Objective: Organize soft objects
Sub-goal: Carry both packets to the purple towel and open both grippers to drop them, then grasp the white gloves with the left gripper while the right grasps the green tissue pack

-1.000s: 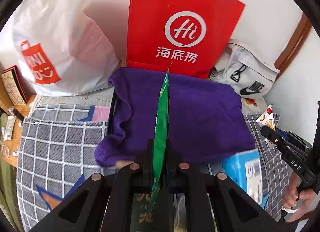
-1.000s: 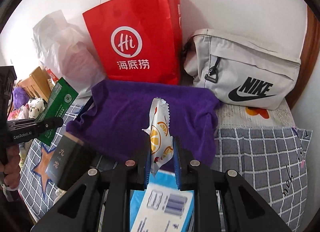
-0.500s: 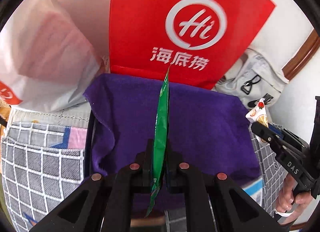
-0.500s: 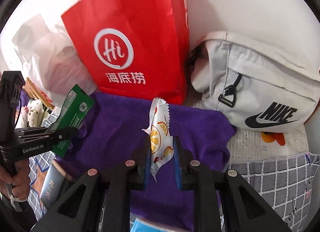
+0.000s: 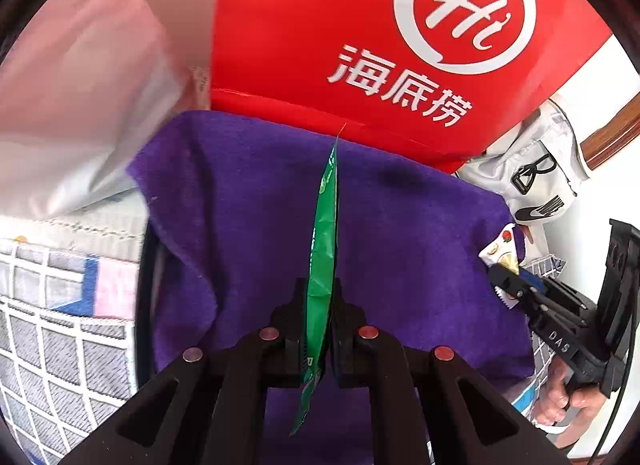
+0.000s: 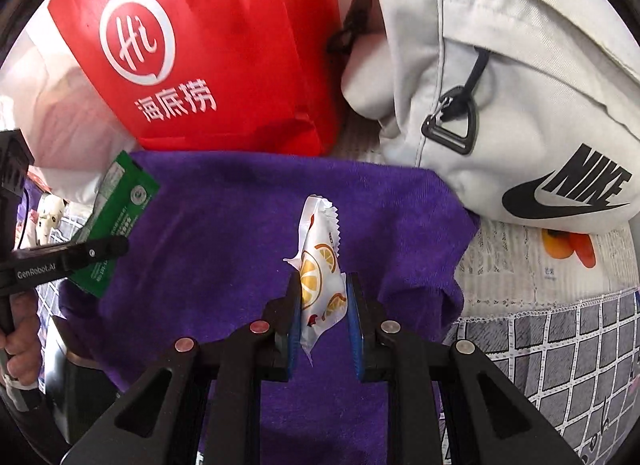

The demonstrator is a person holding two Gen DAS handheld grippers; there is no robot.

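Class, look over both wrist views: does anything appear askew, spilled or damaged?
Nothing is spilled or damaged. Only the purple fleece cloth lies rumpled, its corners drooping. The flat green sachet and the white orange-print snack packet are held upright in the grippers.

Bright even daylight, strong fisheye bending, dark corners, left-edge blur.

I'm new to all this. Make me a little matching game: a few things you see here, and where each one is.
Things:
1. green packet
2. white orange-print packet
3. purple towel
4. grey Nike bag

Places:
A. spread below both packets
B. right of the red bag
C. clamped in the left tongs
D. clamped in the right tongs

Pairs: 1-C, 2-D, 3-A, 4-B
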